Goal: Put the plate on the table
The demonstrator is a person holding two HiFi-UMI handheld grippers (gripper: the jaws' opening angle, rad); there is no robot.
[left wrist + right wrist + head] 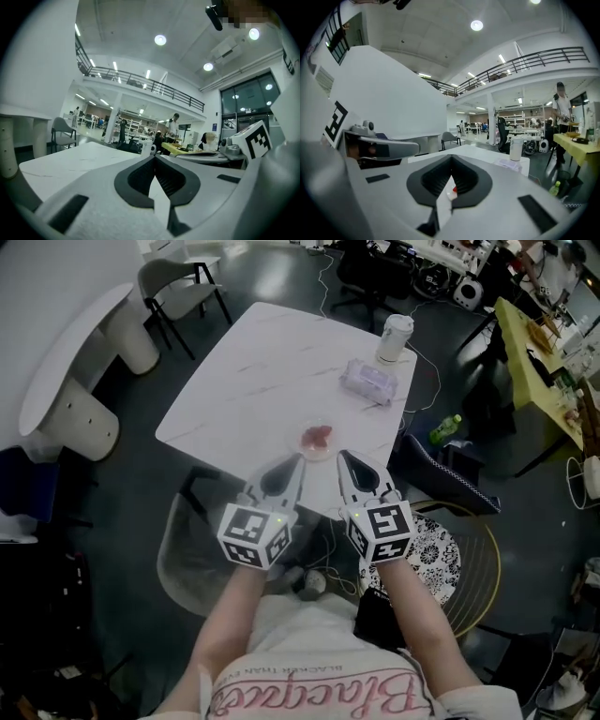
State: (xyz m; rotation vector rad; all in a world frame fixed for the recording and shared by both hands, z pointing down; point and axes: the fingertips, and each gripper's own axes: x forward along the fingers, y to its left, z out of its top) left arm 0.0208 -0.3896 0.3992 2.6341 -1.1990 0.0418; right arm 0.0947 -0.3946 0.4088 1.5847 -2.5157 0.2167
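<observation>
Just beyond left tool [286,471] and right tool [350,465], plate [317,439] sits on table [262,362].

The table [246,371] was white, faintly grey-veined; the plate [317,439] was clear, holding something red. From it, a white cup [395,337] and lilac pack [367,382] sat at one o'clock, a green bottle [446,428] at three.

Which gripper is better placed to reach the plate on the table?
Right, probably. The left gripper and right gripper both sit shut near the plate, but only the right gripper view shows its red contents straight ahead between the jaws.
</observation>
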